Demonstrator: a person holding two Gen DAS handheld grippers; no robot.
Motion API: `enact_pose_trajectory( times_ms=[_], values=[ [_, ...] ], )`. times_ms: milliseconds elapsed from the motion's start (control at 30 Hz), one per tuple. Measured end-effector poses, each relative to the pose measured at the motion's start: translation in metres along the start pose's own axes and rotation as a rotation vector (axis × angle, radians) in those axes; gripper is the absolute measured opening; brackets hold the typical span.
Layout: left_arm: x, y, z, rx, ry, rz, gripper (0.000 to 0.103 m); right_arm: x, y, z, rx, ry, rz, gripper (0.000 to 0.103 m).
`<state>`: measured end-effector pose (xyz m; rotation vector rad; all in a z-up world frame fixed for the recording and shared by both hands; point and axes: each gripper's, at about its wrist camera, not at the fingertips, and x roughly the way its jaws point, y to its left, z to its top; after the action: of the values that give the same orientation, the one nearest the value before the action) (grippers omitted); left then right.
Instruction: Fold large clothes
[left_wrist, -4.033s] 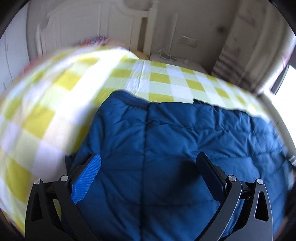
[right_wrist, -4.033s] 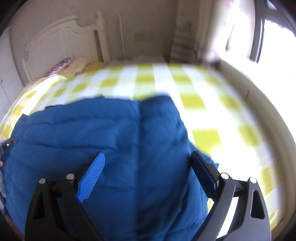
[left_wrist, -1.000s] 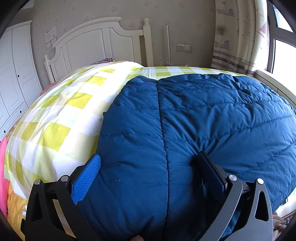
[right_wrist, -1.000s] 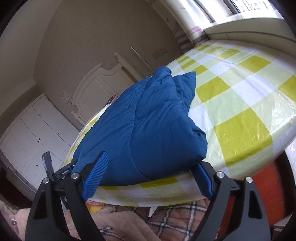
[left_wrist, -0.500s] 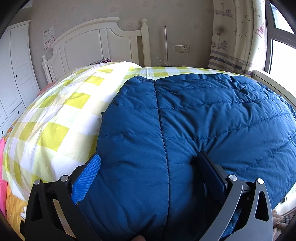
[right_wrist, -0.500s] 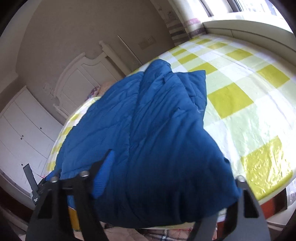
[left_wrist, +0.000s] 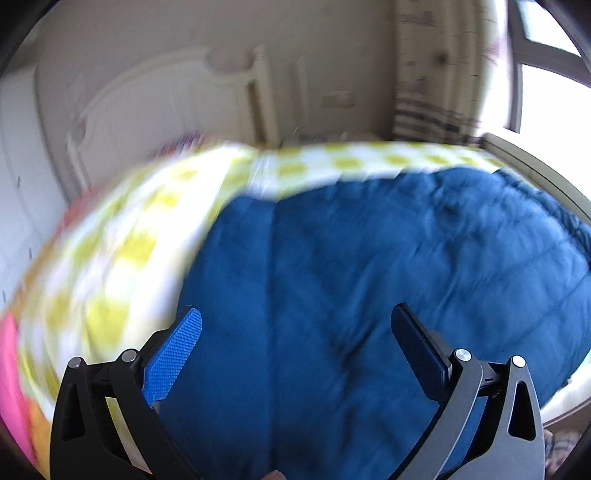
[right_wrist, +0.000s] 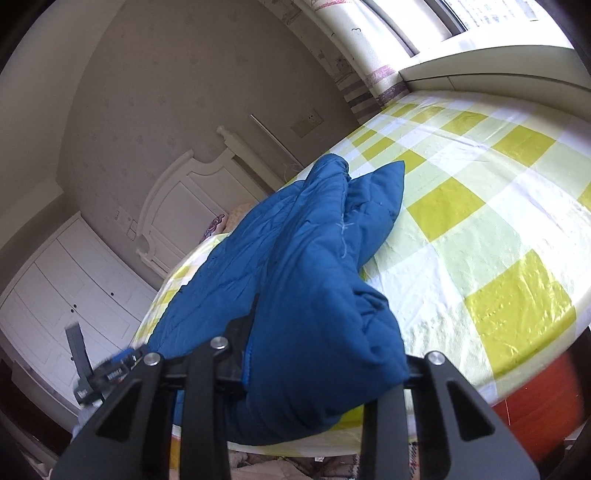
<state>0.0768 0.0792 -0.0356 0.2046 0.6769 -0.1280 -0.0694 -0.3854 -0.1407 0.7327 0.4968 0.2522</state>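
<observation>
On the yellow-checked bed sheet lies a puffy blue quilted jacket, bunched up. Right gripper fingers just closed, clamped on its corner; left gripper fingers are apart above it.

Blue quilted padded coat lies folded on the yellow-checked bed, its near corner bunched and raised

L gripper: black angular frame showing silver screw heads, one ribbed blue pad, other pad looking dark. R gripper: same black frame w/ silver screws, pads hiding under fabric, blue edge peeking.
</observation>
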Motion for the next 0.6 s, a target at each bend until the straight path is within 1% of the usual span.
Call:
enact_pose_trajectory(
  times_ms=[33,67,100,167,200,233,267,300,333,367,400,433,500,533,600],
  values=[
    [0.002,-0.012,0.019,0.032,-0.009,-0.017,0.098,0.000,-0.001,0.000,0.004,0.000,0.003,0.031],
    [0.008,-0.023,0.038,0.047,-0.010,-0.050,0.098,0.001,-0.002,0.001,0.004,0.001,0.003,0.031],
    [0.020,-0.033,0.056,0.055,0.001,-0.075,0.098,0.000,-0.001,0.001,0.003,0.002,0.001,0.031],
    [0.049,-0.055,0.086,0.077,0.041,-0.068,0.098,0.001,0.000,0.002,-0.002,0.002,-0.004,0.031],
    [0.062,-0.063,0.096,0.083,0.062,-0.068,0.098,0.002,0.000,0.003,-0.006,0.003,-0.008,0.031],
    [0.085,-0.077,0.111,0.082,0.092,-0.061,0.098,0.003,0.000,0.004,-0.013,0.004,-0.014,0.031],
    [0.097,-0.085,0.117,0.090,0.103,-0.045,0.098,0.003,0.001,0.004,-0.017,0.005,-0.016,0.031],
    [0.114,-0.094,0.123,0.109,0.117,-0.011,0.098,0.003,0.002,0.004,-0.023,0.006,-0.021,0.031],
    [0.137,-0.104,0.125,0.135,0.140,0.040,0.098,0.004,0.003,0.005,-0.028,0.007,-0.024,0.031],
    [0.164,-0.110,0.121,0.154,0.201,0.073,0.099,0.004,0.004,0.005,-0.033,0.007,-0.025,0.031],
    [0.180,-0.109,0.116,0.137,0.251,0.048,0.099,0.004,0.006,0.005,-0.039,0.007,-0.023,0.031],
    [0.183,-0.100,0.116,0.071,0.247,0.010,0.099,0.004,0.008,0.007,-0.046,0.003,-0.024,0.030],
    [0.178,-0.095,0.115,0.071,0.243,-0.005,0.098,0.004,0.013,0.009,-0.067,0.004,-0.032,0.030],
    [0.168,-0.091,0.113,0.078,0.217,-0.007,0.098,0.005,0.014,0.010,-0.074,0.005,-0.033,0.030],
    [0.134,-0.082,0.106,0.050,0.149,0.006,0.098,0.004,0.018,0.012,-0.083,0.005,-0.039,0.030]
  ],
)
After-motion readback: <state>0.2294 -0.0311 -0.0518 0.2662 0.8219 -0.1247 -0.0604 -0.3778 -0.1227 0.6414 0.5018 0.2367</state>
